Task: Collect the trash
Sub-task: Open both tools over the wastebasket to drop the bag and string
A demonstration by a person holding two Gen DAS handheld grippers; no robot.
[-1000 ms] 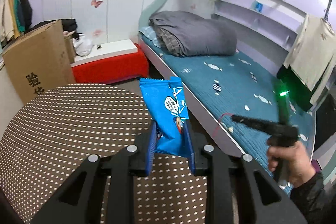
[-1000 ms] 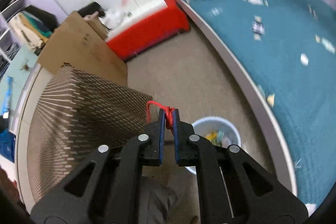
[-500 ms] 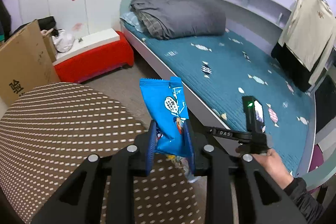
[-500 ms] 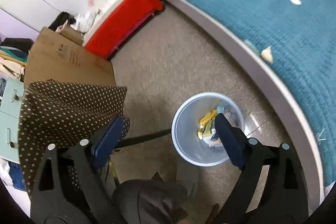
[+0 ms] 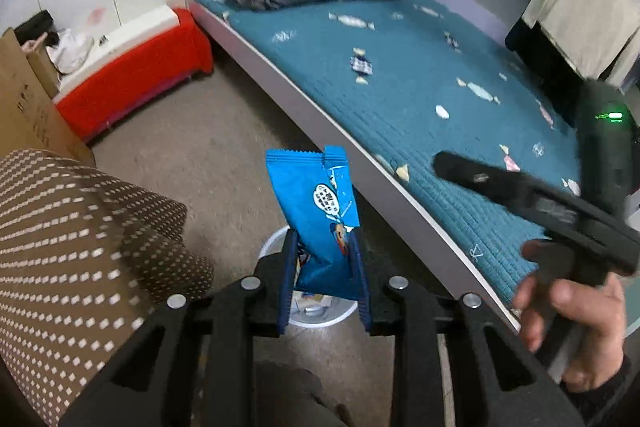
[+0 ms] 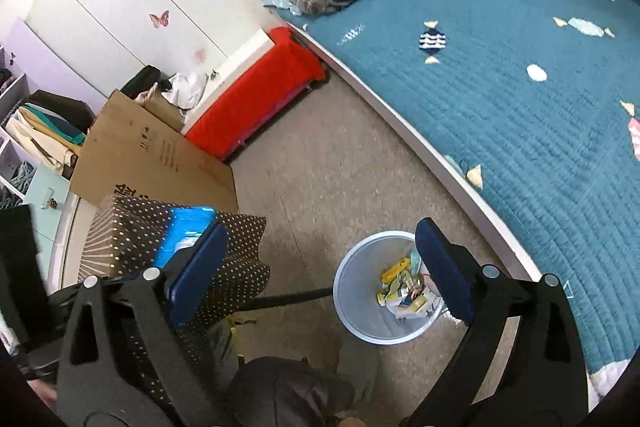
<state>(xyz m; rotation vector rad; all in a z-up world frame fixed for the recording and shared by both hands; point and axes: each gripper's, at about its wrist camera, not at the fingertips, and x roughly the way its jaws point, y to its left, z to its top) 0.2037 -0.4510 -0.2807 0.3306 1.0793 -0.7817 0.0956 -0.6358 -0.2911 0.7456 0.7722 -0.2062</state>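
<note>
My left gripper (image 5: 323, 245) is shut on a blue snack wrapper (image 5: 316, 195), which stands upright between the blue pads. Below it on the floor sits a pale round trash bin (image 5: 269, 247), mostly hidden by the wrapper and fingers. In the right wrist view my right gripper (image 6: 322, 231) has its jaws wide and still opening, with nothing between them. The trash bin (image 6: 352, 295) lies under its right finger and holds several wrappers (image 6: 404, 291). The blue wrapper (image 6: 186, 231) shows behind the left finger. A hand (image 5: 572, 311) holds the right gripper at the right.
A table with a brown polka-dot cloth (image 5: 60, 227) is left of the bin. A bed with a teal quilt (image 6: 520, 87) curves along the right. A cardboard box (image 6: 152, 155) and a red bench (image 6: 256, 99) stand by the far wall. Bare floor (image 6: 340, 167) lies between.
The left gripper carried the wrapper from over the table down to above the bin. The right gripper, shut on a red string before, opened wide, and the string has left its pads.
</note>
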